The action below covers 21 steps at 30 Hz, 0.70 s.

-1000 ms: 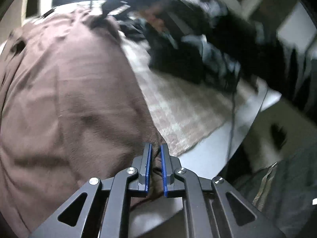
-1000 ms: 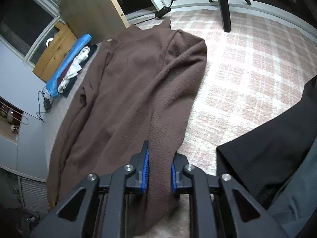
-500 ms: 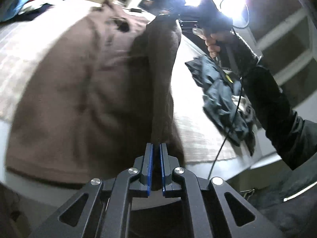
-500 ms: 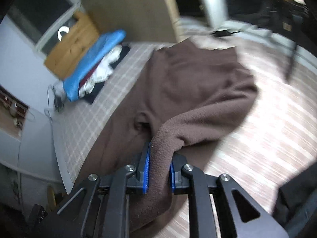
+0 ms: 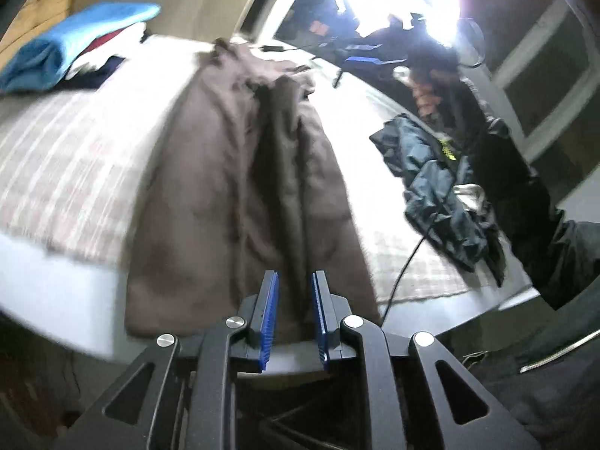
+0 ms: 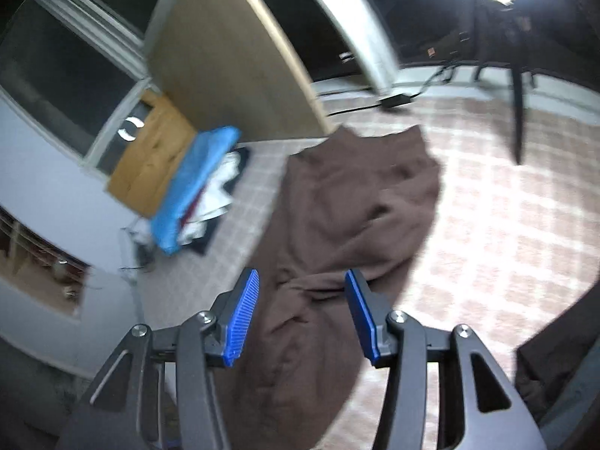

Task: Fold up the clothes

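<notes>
A brown fleece garment [image 5: 225,187] lies lengthwise on the checked cloth [image 5: 67,172], with one side folded over along its middle. My left gripper [image 5: 294,275] hovers over its near hem. Its jaws are opening, and the fold ridge shows in the narrow gap without the pads pressing it. In the right wrist view the same garment [image 6: 356,206] lies rumpled on the checked cloth [image 6: 506,225]. My right gripper [image 6: 302,273] hangs above it, jaws opening wide, nothing gripped between the blue pads [image 6: 240,318].
A stack of folded clothes topped in blue [image 5: 75,45] [image 6: 195,187] sits at the cloth's far side. A dark jacket pile [image 5: 438,187] and a cable [image 5: 405,266] lie right of the garment. A person's dark sleeve [image 5: 543,206] reaches in. A wooden board [image 6: 232,56] leans behind.
Both grippers were shut on the brown garment's edge and have let go; the lifted fold now lies on the garment. Both grippers have drawn up and away.
</notes>
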Motion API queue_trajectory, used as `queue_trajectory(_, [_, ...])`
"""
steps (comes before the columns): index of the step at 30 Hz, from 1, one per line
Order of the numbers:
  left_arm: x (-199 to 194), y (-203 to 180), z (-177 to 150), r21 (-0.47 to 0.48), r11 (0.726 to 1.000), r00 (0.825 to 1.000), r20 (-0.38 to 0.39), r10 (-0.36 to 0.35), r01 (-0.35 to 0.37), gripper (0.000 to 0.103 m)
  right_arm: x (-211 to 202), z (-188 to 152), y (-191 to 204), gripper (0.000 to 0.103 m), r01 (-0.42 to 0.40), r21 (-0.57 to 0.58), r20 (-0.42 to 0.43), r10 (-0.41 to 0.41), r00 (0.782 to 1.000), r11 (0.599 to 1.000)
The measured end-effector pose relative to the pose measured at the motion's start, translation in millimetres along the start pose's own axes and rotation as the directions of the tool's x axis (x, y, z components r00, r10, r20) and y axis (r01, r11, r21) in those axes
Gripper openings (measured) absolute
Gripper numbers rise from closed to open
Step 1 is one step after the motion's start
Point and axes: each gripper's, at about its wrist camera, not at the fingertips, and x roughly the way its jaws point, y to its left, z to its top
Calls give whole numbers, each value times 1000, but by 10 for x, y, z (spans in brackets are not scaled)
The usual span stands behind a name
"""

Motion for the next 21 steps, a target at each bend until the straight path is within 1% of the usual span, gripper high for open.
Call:
queue_trajectory(1, [23,-14,107,20,1000,1000,-1,-8,8,16,83,-26,-21,36,26,-12,-17,-26,1000,1000])
queue_trajectory(2, [54,-28,217,40,999,1000,-2,-16,16,16,166,-51,-42,14,51,-25,-33,-52,998,998])
queue_trajectory(3, [127,-49,350,63,998,1000,-7,-23,24,16,249,-72,-75,10,74,-33,-49,-76,996,997])
queue_trajectory(6, [430,-78,848,138,989,999,-9,-54,55,16,502,-67,-357,10,122,10,-100,-120,988,993])
queue_trajectory(8, [678,-85,1165,182,981,998,-8,-66,66,16,626,-20,-484,10,179,-12,-107,-179,978,984])
queue_trajectory(9, [868,-73,1370,197,978,997,-15,-73,74,16,689,2,-497,10,189,-32,-116,-191,975,982])
queue_trajectory(10, [1028,-60,1522,207,973,995,-24,-95,98,16,753,24,-510,10,198,-51,-124,-203,971,979])
queue_trajectory(11, [1208,-61,1669,218,971,995,-31,-98,102,16,818,56,-518,10,203,-69,-130,-211,969,977])
queue_trajectory(12, [1385,-57,1810,229,968,995,-38,-94,100,16,889,144,-500,10,188,-79,-129,-198,972,979])
queue_trajectory(13, [1548,-21,1910,244,968,998,-37,-47,54,17,950,238,-480,10,174,-89,-121,-184,975,981])
queue_trajectory(14, [1711,15,2009,259,966,999,-35,0,9,18,956,356,-450,10,160,-95,-77,-167,983,983])
queue_trajectory(15, [1874,52,2109,274,961,998,-32,47,-37,17,954,475,-427,10,147,-98,-35,-151,988,984])
queue_trajectory(16, [2029,98,2201,282,956,995,-32,93,-80,16,918,598,-438,10,137,-77,2,-137,991,988])
queue_trajectory(17, [2133,209,2243,256,960,990,-53,130,-112,15,880,713,-452,11,122,-58,33,-120,992,991])
queue_trajectory(18, [2221,301,2278,237,961,984,-70,161,-141,12,825,774,-475,11,92,-48,36,-90,995,995])
queue_trajectory(19, [2209,278,2272,252,956,984,-61,169,-148,9,751,777,-490,12,110,-74,53,-106,993,991])
queue_trajectory(21, [2185,233,2260,282,945,982,-45,184,-164,10,618,780,-528,13,154,-123,83,-145,986,980])
